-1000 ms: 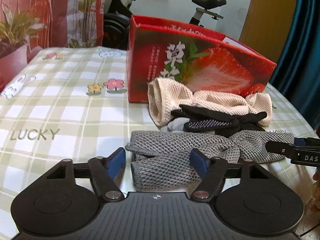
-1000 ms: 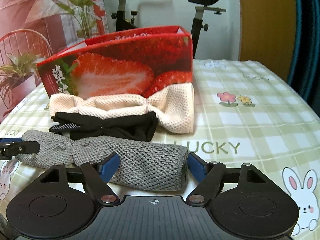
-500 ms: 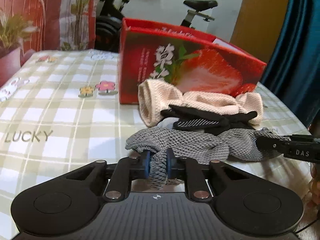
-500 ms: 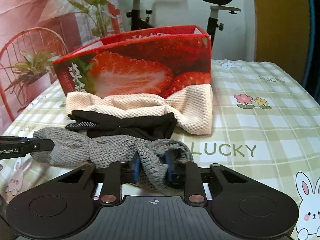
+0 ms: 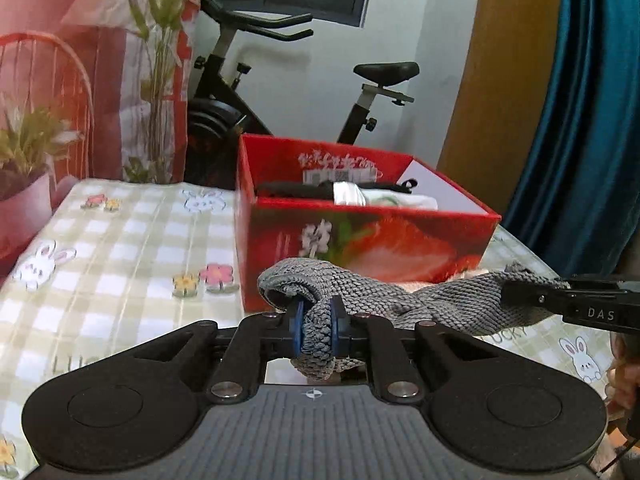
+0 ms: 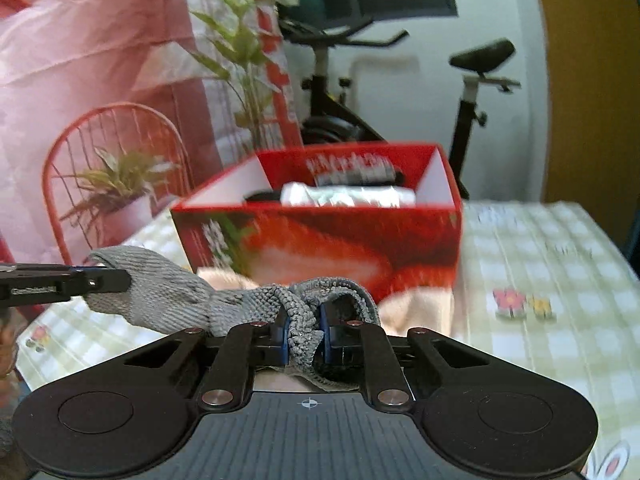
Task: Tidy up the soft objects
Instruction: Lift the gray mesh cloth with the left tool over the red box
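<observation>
A grey knitted headband (image 5: 400,296) hangs stretched in the air between both grippers. My left gripper (image 5: 317,330) is shut on its left end, the blue pads squeezing a bunched fold. My right gripper (image 6: 304,336) is shut on the other end of the grey headband (image 6: 168,296). Each gripper's black fingers show at the edge of the other's view, clamped on the cloth. Behind stands the open red strawberry box (image 5: 360,240) with black and white soft items inside. A beige knitted band (image 6: 416,308) lies in front of the red box (image 6: 320,248), mostly hidden.
The table wears a green checked cloth (image 5: 120,264) with flower and rabbit prints. An exercise bike (image 5: 280,92) stands beyond the table. A potted plant (image 6: 120,192) on a red wire chair is at the left. A person's hand (image 5: 624,376) shows at the right edge.
Both grippers went from open around the grey headband's ends to shut on them, then rose, lifting it off the table. The box's inside has come into view.
</observation>
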Available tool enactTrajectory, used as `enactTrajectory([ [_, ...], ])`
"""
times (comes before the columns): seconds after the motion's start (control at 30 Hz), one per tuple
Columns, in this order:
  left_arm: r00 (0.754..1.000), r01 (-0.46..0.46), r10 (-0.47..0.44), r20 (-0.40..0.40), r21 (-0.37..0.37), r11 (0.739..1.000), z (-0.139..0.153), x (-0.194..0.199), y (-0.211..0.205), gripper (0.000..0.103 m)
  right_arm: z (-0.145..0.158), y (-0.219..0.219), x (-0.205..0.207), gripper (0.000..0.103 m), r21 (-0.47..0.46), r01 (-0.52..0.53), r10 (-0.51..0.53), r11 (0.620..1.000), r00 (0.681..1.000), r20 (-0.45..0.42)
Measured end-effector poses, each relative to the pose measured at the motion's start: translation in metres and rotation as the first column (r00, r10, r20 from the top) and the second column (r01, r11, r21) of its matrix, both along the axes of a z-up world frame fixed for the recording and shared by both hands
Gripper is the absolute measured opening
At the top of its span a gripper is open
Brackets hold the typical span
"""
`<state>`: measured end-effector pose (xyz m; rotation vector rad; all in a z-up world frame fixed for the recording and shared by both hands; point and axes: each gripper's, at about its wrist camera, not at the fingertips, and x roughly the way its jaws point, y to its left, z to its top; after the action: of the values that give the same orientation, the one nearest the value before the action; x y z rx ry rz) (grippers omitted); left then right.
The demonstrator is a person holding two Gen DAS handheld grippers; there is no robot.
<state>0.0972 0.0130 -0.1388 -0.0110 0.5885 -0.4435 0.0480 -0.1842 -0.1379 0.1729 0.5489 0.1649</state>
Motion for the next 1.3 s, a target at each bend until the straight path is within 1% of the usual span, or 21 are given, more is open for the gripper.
enactTrajectory([
  [0.1,0.998,0.019,-0.020,0.053,0.009,1.000,0.017,0.007,-0.006,0.014,0.017,0.001,0.012,0.012,-0.022,-0.024,0.024,0.999,0.999,0.033],
  [0.27,0.995,0.023,-0.024,0.097,0.008,1.000,0.041,0.028,-0.014,0.014,0.047,-0.005,0.039,0.012,-0.059,-0.042,0.047,0.997,0.995,0.087],
  [0.4,0.991,0.033,-0.034,0.130,0.011,0.999,0.055,0.043,-0.023,0.014,0.069,-0.015,0.064,0.012,-0.070,-0.043,0.051,0.997,0.992,0.119],
  [0.6,0.992,0.026,-0.027,0.125,0.006,1.000,0.061,0.070,-0.034,0.014,0.086,-0.028,0.097,0.012,-0.102,-0.033,0.048,0.994,0.988,0.144],
  [0.7,0.993,0.026,-0.028,0.113,0.019,0.999,0.060,0.084,-0.037,0.014,0.085,-0.033,0.114,0.012,-0.120,-0.024,0.040,0.992,0.990,0.132],
  [0.83,0.996,0.028,-0.031,0.086,0.039,0.999,0.056,0.101,-0.042,0.014,0.075,-0.037,0.136,0.012,-0.130,-0.014,0.027,0.991,0.995,0.098],
  [0.93,0.998,0.040,-0.043,0.053,0.058,0.997,0.050,0.113,-0.048,0.014,0.064,-0.038,0.149,0.012,-0.138,-0.014,0.022,0.990,0.998,0.059],
  [1.1,0.998,0.056,-0.056,-0.009,0.102,0.993,0.033,0.128,-0.054,0.014,0.040,-0.038,0.170,0.012,-0.144,-0.031,0.026,0.989,0.999,-0.037],
  [1.3,0.995,0.070,-0.059,-0.083,0.131,0.989,0.014,0.140,-0.056,0.014,0.021,-0.039,0.184,0.012,-0.137,-0.036,0.021,0.990,0.994,-0.110],
])
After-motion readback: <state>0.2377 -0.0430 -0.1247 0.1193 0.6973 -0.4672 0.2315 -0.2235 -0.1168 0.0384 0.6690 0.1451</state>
